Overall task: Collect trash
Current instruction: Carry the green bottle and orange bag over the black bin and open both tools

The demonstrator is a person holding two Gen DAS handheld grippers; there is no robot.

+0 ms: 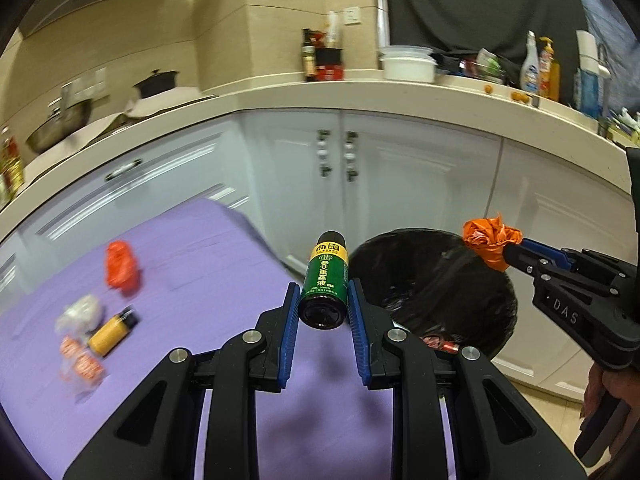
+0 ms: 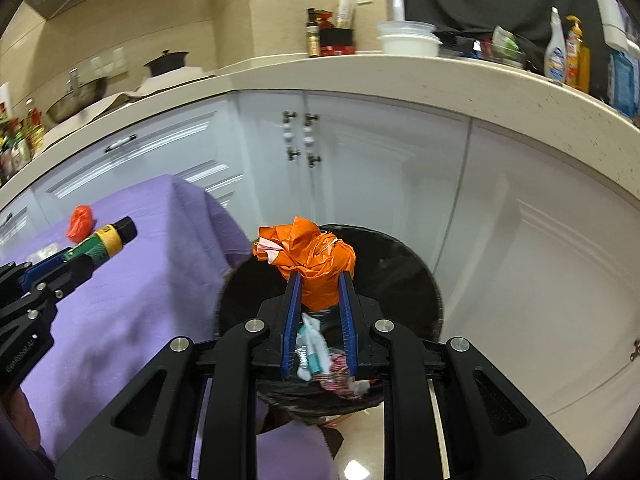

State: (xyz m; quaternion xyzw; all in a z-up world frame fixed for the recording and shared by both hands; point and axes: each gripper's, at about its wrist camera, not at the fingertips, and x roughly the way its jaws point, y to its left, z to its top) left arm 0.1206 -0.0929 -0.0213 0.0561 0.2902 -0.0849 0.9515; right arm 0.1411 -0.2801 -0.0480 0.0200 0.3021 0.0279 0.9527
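My left gripper (image 1: 323,300) is shut on a small green bottle (image 1: 325,280) with a yellow band and black cap, held over the edge of the purple-covered table (image 1: 192,264). The same bottle (image 2: 105,242) shows at the left of the right wrist view. My right gripper (image 2: 319,288) is shut on a crumpled orange plastic bag (image 2: 310,258), held above the black-lined trash bin (image 2: 408,276). In the left wrist view the orange bag (image 1: 491,240) hangs over the bin (image 1: 436,292). Wrappers and a tube lie inside the bin.
On the purple cloth lie a red crumpled bag (image 1: 121,268), a yellow bottle (image 1: 112,331), a clear wad (image 1: 82,312) and red-and-white wrappers (image 1: 82,364). White cabinet doors (image 1: 400,184) and a cluttered cream countertop (image 1: 360,94) stand behind the bin.
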